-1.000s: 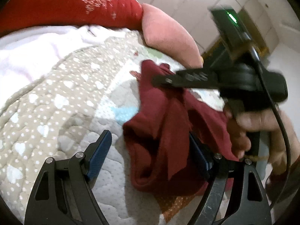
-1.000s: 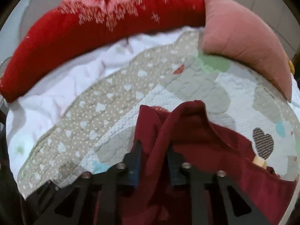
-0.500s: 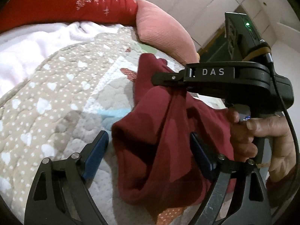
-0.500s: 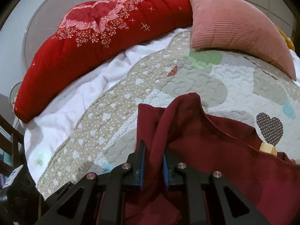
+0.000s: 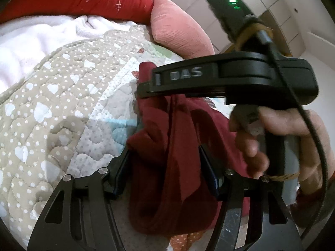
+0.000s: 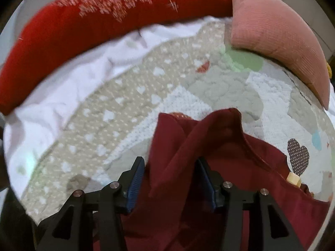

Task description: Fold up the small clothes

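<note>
A dark red garment (image 5: 171, 146) hangs bunched above a quilted bedspread (image 5: 62, 104). My left gripper (image 5: 165, 167) has its blue-padded fingers on both sides of a hanging fold of the garment, with a gap still showing. My right gripper (image 6: 171, 177) is open, its fingers spread apart on either side of the garment's upper edge (image 6: 199, 138). The right gripper also shows in the left wrist view (image 5: 146, 87), just above the garment, held by a hand (image 5: 282, 138). A small tan tag (image 6: 294, 178) sits on the cloth at right.
A long red pillow (image 6: 104, 21) and a pink cushion (image 6: 276, 35) lie along the far edge of the bed. A white blanket (image 6: 62, 83) lies between the pillow and the quilt. White tiled wall and a doorway show beyond the bed (image 5: 282, 10).
My right gripper has opened from its grip on the garment's edge. My left gripper's fingers have closed in around the hanging fold.
</note>
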Demonstrator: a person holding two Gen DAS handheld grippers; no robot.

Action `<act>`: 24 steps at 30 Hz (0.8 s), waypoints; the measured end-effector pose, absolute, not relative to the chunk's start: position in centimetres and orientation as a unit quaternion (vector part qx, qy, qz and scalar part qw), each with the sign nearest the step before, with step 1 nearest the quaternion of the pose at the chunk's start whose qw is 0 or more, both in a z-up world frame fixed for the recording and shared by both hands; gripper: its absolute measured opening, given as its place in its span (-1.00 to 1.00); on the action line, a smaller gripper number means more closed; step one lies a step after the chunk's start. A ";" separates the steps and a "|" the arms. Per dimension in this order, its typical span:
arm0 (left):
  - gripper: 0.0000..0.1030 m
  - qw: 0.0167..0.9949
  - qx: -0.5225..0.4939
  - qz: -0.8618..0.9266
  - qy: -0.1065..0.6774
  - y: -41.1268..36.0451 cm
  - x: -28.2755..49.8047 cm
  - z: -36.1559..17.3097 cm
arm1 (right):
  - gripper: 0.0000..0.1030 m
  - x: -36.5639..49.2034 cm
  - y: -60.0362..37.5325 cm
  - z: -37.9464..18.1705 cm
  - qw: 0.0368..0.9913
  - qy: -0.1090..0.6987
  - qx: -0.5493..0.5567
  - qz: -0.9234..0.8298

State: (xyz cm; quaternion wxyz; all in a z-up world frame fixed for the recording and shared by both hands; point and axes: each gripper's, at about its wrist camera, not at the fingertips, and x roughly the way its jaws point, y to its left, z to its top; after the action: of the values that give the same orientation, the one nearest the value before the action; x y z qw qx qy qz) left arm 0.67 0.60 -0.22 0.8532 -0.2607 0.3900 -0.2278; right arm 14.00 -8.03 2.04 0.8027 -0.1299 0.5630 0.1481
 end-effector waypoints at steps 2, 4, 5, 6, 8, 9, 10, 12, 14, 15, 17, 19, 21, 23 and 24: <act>0.20 0.854 -0.259 -0.227 0.391 0.5 0.6 -0.3 | -0.02 14.1 -8.0 1.6 0.808 0.556 -0.131 0.144; 0.20 0.854 -0.259 -0.225 0.391 0.5 0.8 -0.3 | -0.14 14.0 -8.5 1.6 0.817 0.546 -0.117 0.144; 0.20 0.854 -0.259 -0.225 0.392 0.4 0.9 -0.3 | -0.23 13.9 -8.8 1.7 0.821 0.542 -0.112 0.144; 0.22 0.854 -0.258 -0.225 0.392 0.4 0.9 -0.3 | -0.40 13.8 -9.1 1.8 0.825 0.535 -0.109 0.145; 0.25 0.854 -0.255 -0.224 0.393 0.3 1.1 -0.3 | -0.57 13.3 -10.2 2.5 0.836 0.519 -0.081 0.158; 0.27 0.855 -0.254 -0.224 0.393 0.2 1.3 -0.3 | -0.63 13.2 -10.6 2.8 0.840 0.513 -0.069 0.162; 0.27 0.856 -0.251 -0.222 0.393 0.1 1.3 -0.3 | -0.66 12.8 -11.4 3.4 0.846 0.504 -0.048 0.168; 0.27 0.858 -0.247 -0.225 0.391 -0.2 1.4 -0.1 | -0.69 12.2 -12.1 4.1 0.852 0.492 -0.025 0.176; 0.03 0.852 -0.253 -0.246 0.387 -0.4 1.5 0.2 | -0.70 11.5 -13.1 5.0 0.858 0.481 -0.005 0.182; -0.27 0.849 -0.254 -0.255 0.387 -0.5 1.5 0.3 | -0.70 11.2 -13.3 5.4 0.859 0.477 0.000 0.183; -0.47 0.848 -0.252 -0.262 0.385 -0.9 1.4 0.9 | -0.70 10.6 -14.1 6.4 0.863 0.470 0.007 0.184; -0.57 0.849 -0.248 -0.266 0.382 -1.6 1.1 1.6 | -0.70 10.1 -14.9 7.1 0.865 0.465 0.015 0.186; -0.58 0.853 -0.243 -0.263 0.379 -2.3 0.7 2.6 | -0.71 9.3 -15.8 8.0 0.869 0.457 0.018 0.187; -0.58 0.858 -0.232 -0.265 0.374 -3.3 0.4 3.6 | -0.71 8.3 -17.0 9.0 0.874 0.449 0.024 0.186; -0.58 0.861 -0.224 -0.267 0.370 -3.8 0.1 4.2 | -0.71 8.3 -17.4 9.2 0.876 0.445 0.025 0.185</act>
State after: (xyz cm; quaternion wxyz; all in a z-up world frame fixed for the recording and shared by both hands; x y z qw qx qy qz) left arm 0.12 -3.77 4.15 0.8610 -0.2243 0.3705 -0.2668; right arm 8.25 -17.41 9.19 0.8757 0.0254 0.4452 0.1851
